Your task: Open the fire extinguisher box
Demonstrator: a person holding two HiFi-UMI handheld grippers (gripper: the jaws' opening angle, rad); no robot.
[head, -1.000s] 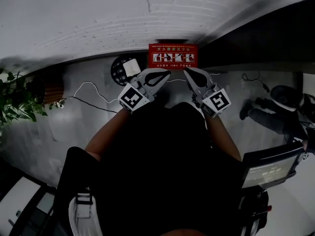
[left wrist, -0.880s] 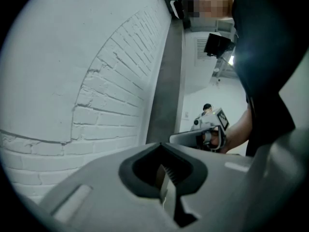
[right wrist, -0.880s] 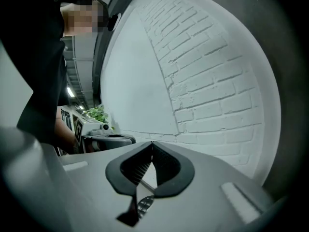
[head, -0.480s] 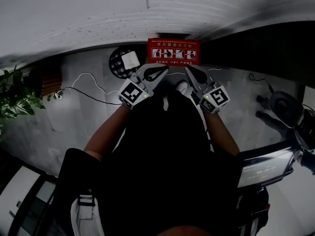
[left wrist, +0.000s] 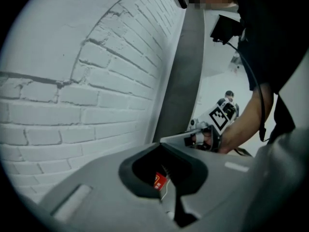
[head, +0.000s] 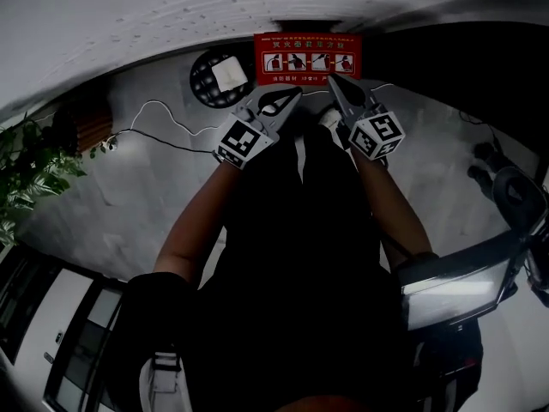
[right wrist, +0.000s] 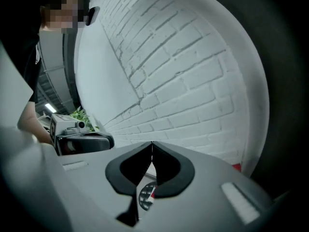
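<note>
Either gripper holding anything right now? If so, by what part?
Nothing is held. The left gripper and the right gripper both have their fingers closed together with nothing between them.

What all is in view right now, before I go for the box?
fire extinguisher box: one, red, at the foot of the wall, just ahead of both claws
brick wall: one, white, across the top
round disc: one, black with a white square on it, left of the box
cable: one, white, on the floor at left
plant: one, green, far left
screen: one, lit, lower right
left claw: one, grey, shut, empty
right claw: one, grey, shut, empty
</note>
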